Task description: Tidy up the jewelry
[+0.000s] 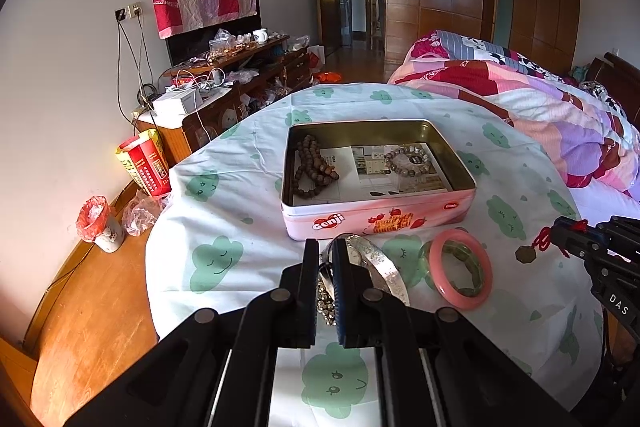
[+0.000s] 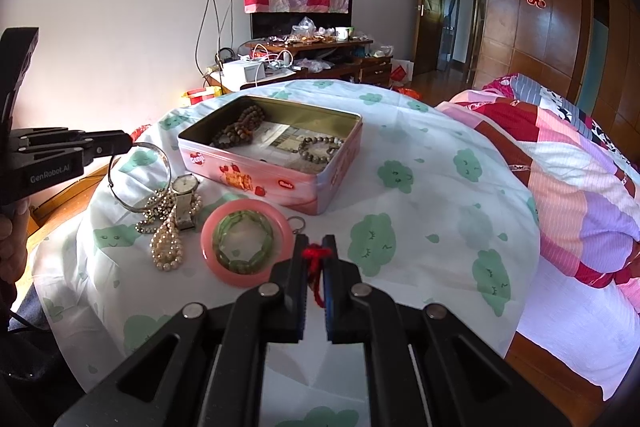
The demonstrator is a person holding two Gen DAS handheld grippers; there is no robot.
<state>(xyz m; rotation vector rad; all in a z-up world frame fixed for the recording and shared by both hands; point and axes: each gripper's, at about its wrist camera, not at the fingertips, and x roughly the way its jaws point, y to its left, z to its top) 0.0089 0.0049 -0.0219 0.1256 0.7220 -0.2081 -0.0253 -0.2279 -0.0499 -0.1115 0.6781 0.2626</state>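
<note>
A pink Genji tin [image 1: 376, 221] [image 2: 248, 183] stands open on the cloud-print cloth, holding a dark bead strand [image 1: 312, 167] [image 2: 240, 127] and a bead bracelet [image 1: 408, 159] [image 2: 320, 147]. My left gripper [image 1: 326, 247] [image 2: 130, 143] is shut on a silver bangle [image 1: 380, 263] [image 2: 140, 205], which tilts up over a watch [image 2: 185, 185] and pearl necklace [image 2: 166, 251]. To the right, a pink bangle [image 1: 460, 303] [image 2: 208, 239] lies around a green bangle [image 1: 470, 290] [image 2: 244, 267]. My right gripper [image 2: 316, 243] [image 1: 554, 231] is shut on a red cord [image 2: 316, 255] with a bronze pendant [image 1: 526, 255] hanging from it.
The round table's cloth [image 1: 224, 195] drops off to a wooden floor [image 1: 92, 307] on the left. A bed with a patchwork quilt [image 2: 568, 163] lies close on the right. A cluttered cabinet [image 1: 224, 95] stands behind. A person's hand [image 2: 12, 239] holds the left gripper.
</note>
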